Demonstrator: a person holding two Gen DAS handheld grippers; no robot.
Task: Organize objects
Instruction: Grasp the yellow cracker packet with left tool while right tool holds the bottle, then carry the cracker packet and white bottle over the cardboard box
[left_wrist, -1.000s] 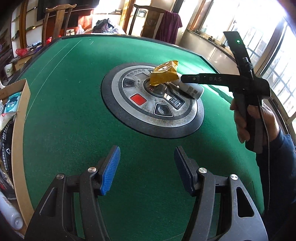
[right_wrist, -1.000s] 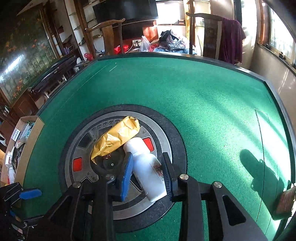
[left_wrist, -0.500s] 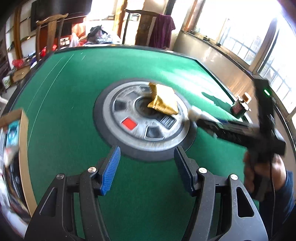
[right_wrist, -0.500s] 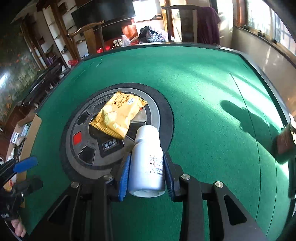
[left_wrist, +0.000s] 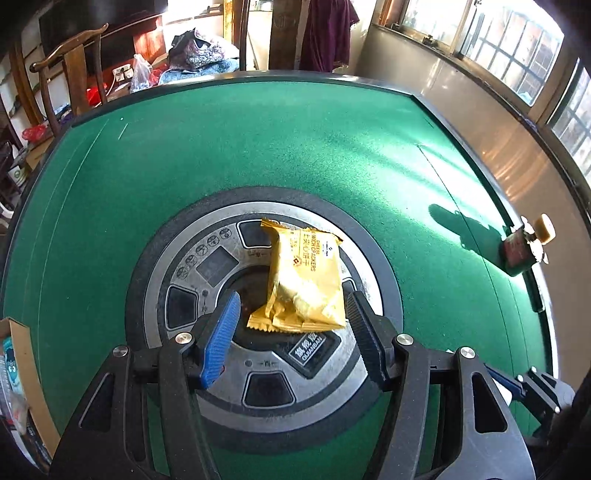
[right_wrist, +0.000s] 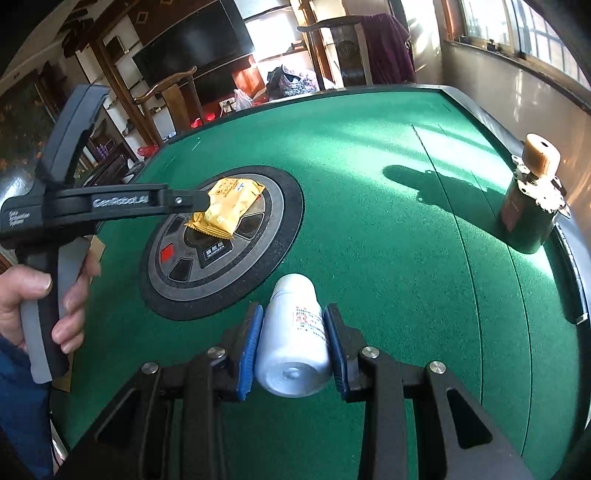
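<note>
The right gripper has its jaws clamped on a white plastic bottle, the blue pads pressing both sides of it; the bottle lies along the fingers with its base toward the camera and its cap pointing away, above the green felt of the counter at the lower centre of the right wrist view. The jaws have just been closing a little, with the bottle between them. The left gripper stands with its jaws open, and a yellow packet of sandwich crackers lies between the fingertips, untouched by either pad as far as the left wrist view shows. The packet rests on the round grey control panel set into the middle of the counter. In the right wrist view the left gripper reaches in from the left edge, held by a hand at the lower left, its tip at the packet. A dark green bottle with a tan stopper stands upright near the counter's right edge. A cardboard box of packets sits at the left edge of the left wrist view
</note>
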